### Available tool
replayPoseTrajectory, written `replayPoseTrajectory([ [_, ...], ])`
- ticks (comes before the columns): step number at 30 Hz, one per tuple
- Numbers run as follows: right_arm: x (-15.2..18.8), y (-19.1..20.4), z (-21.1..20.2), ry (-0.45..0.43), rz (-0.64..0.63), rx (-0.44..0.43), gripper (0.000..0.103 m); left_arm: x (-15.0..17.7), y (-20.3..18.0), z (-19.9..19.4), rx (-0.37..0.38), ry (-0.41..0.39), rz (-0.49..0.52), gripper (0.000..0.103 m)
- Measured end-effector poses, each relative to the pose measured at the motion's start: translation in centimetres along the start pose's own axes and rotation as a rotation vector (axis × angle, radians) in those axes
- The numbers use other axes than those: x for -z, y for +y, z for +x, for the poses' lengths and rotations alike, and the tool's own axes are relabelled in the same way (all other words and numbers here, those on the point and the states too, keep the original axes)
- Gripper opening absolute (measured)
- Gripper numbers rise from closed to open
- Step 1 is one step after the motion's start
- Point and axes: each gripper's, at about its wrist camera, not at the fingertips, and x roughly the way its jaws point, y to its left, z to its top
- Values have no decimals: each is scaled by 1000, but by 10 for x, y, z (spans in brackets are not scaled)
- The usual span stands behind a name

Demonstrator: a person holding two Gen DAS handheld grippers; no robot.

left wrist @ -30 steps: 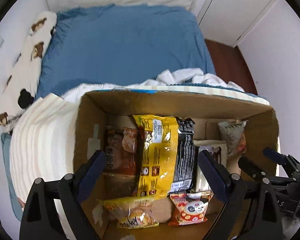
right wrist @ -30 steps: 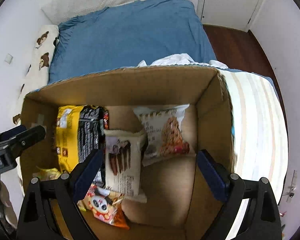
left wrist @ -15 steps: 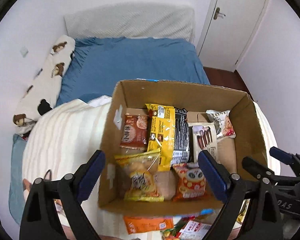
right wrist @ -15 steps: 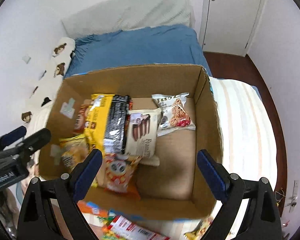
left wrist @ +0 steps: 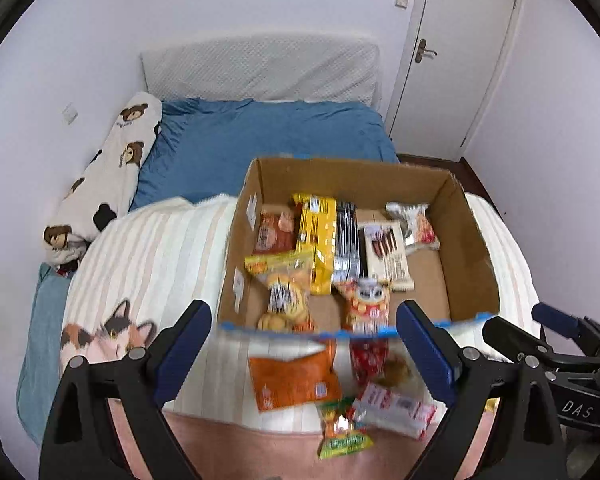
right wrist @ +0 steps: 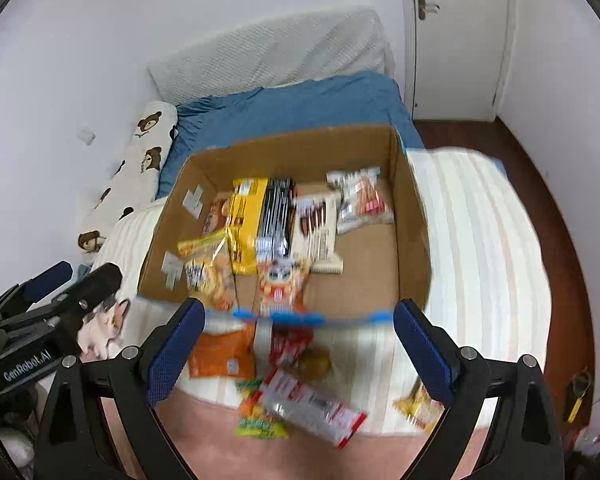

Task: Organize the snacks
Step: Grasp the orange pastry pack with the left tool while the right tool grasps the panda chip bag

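snack box seen from above, both grippers empty

the left gripper [left wrist: 304,344] and right gripper [right wrist: 296,340] are held wide open with nothing between the jaws. a cardboard box [left wrist: 466,248] of snack packets is set on a striped blanket [left wrist: 152,256]; loose packets, an orange packet [left wrist: 292,380] among them, are left at its 6 o'clock side. "genrobot.ai" is read on the left gripper's body in the right wrist view; packet labels are blurred.

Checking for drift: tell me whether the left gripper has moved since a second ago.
Yes. The left gripper has pulled back and up from the cardboard box, which now looks smaller.
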Motion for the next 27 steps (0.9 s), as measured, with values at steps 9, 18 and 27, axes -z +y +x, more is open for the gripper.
replayPoseTrajectory([
  [9, 78, -29, 84, 276, 19, -49, 97, 67, -3, 59, -142, 171, 150, 95],
  [18, 112, -27, 151, 420, -34, -33, 88, 112, -39, 155, -213, 362, 772, 95],
  [27, 122, -82, 104, 246, 273, 50, 88, 121, -63, 192, -122, 477, 884, 76],
])
